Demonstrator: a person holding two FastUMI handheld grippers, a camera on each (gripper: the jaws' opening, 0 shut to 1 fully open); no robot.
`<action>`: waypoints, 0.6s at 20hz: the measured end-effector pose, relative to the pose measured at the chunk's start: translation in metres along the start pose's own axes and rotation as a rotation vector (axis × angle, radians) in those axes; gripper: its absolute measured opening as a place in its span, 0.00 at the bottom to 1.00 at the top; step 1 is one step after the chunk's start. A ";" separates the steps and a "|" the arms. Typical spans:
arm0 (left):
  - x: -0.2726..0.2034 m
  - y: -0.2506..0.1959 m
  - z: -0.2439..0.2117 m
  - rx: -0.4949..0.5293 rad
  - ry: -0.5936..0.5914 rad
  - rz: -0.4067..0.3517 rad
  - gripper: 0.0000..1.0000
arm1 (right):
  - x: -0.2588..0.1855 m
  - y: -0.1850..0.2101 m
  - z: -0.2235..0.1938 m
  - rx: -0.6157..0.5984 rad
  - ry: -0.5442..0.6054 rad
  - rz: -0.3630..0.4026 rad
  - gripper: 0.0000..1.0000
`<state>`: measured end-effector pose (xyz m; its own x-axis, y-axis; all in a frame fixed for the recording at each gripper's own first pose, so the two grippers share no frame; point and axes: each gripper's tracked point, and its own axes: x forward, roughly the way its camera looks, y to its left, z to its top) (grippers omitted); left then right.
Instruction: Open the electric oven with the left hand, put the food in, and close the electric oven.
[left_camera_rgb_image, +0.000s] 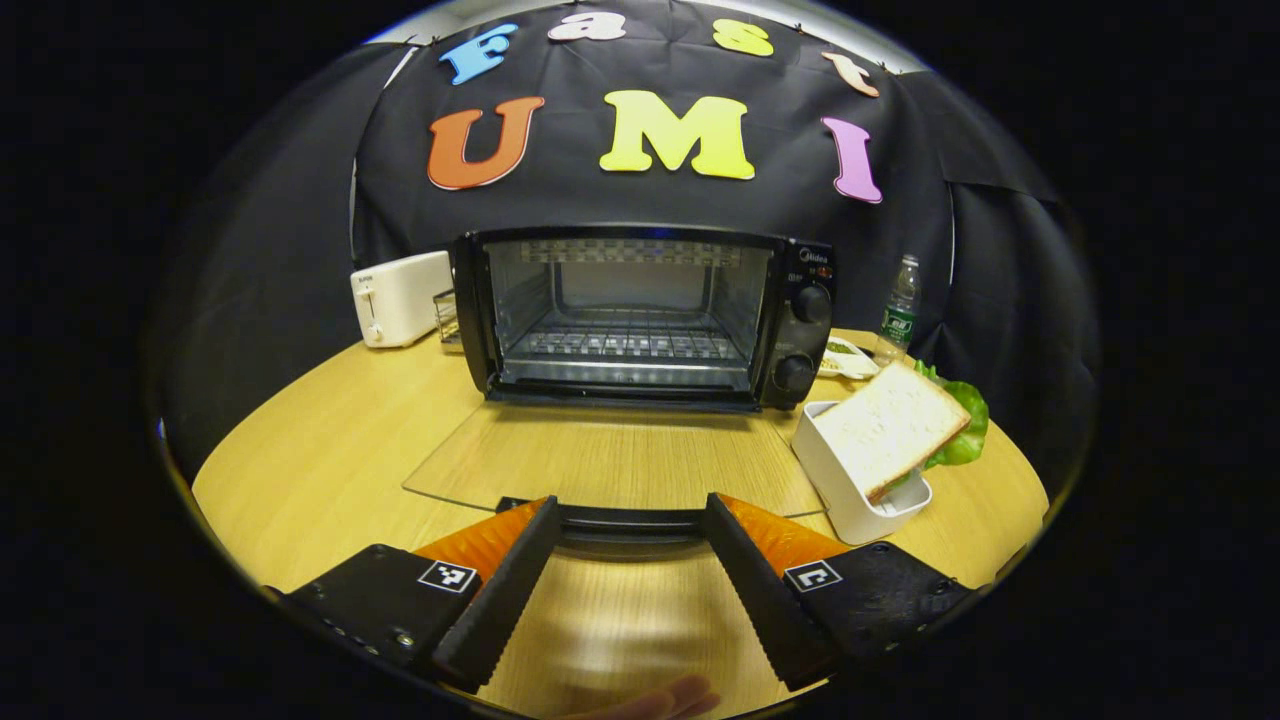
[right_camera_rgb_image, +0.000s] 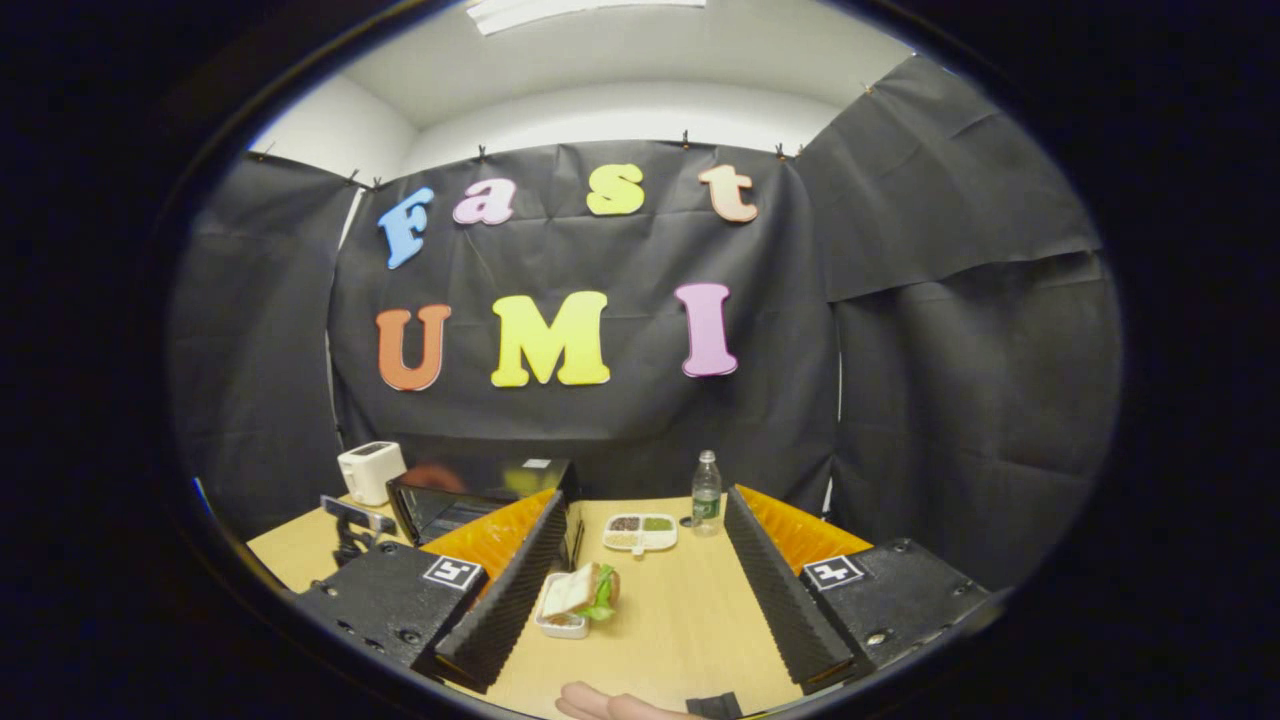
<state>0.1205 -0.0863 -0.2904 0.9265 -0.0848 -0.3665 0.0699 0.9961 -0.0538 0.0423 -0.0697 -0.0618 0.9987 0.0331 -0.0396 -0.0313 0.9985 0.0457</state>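
The electric oven (left_camera_rgb_image: 640, 315) stands at the back of the wooden table (left_camera_rgb_image: 330, 440), against the booth's black cloth wall, with its glass door (left_camera_rgb_image: 610, 465) swung fully down so that it lies flat over the tabletop. In the left gripper view the cavity is open to sight, with a wire rack (left_camera_rgb_image: 625, 345) across its lower part and two knobs (left_camera_rgb_image: 810, 303) stacked on the panel at its right side. The door's dark handle (left_camera_rgb_image: 625, 518) lies between the fingers of the left gripper (left_camera_rgb_image: 625, 575), which are spread wide, one on each side of it and pressing on nothing.

The food, a sandwich (left_camera_rgb_image: 890, 425) of white bread with green lettuce showing at its edge, sits tilted in a white container (left_camera_rgb_image: 850, 490) on the table just to the right of the open door. Behind it stand a small divided dish (left_camera_rgb_image: 845, 358) and a clear water bottle (left_camera_rgb_image: 900, 310). A white toaster (left_camera_rgb_image: 400, 297) stands to the left of the oven.

The right gripper view looks from higher and farther back. There the right gripper (right_camera_rgb_image: 645, 575) hangs with its fingers released and well apart, above the table, with the sandwich (right_camera_rgb_image: 582, 592) in its container seen low between them, the dish (right_camera_rgb_image: 640, 532) and bottle (right_camera_rgb_image: 706, 492) beyond, and the oven (right_camera_rgb_image: 480, 500) and toaster (right_camera_rgb_image: 370, 472) off to the left. Part of a hand (right_camera_rgb_image: 610, 705) shows at the bottom edge.
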 end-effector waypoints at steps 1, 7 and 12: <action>-0.008 0.001 0.014 -0.003 -0.033 -0.006 0.96 | 0.009 -0.004 -0.001 0.001 0.011 -0.004 1.00; -0.073 0.008 0.112 0.020 -0.243 -0.011 0.95 | 0.076 -0.024 -0.032 0.012 0.162 0.043 1.00; -0.125 0.017 0.159 0.057 -0.344 0.033 0.95 | 0.137 -0.006 -0.100 0.105 0.447 0.243 0.99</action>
<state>0.0646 -0.0549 -0.0974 0.9983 -0.0488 -0.0324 0.0491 0.9988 0.0085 0.1754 -0.0671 -0.1671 0.8472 0.3022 -0.4369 -0.2330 0.9505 0.2058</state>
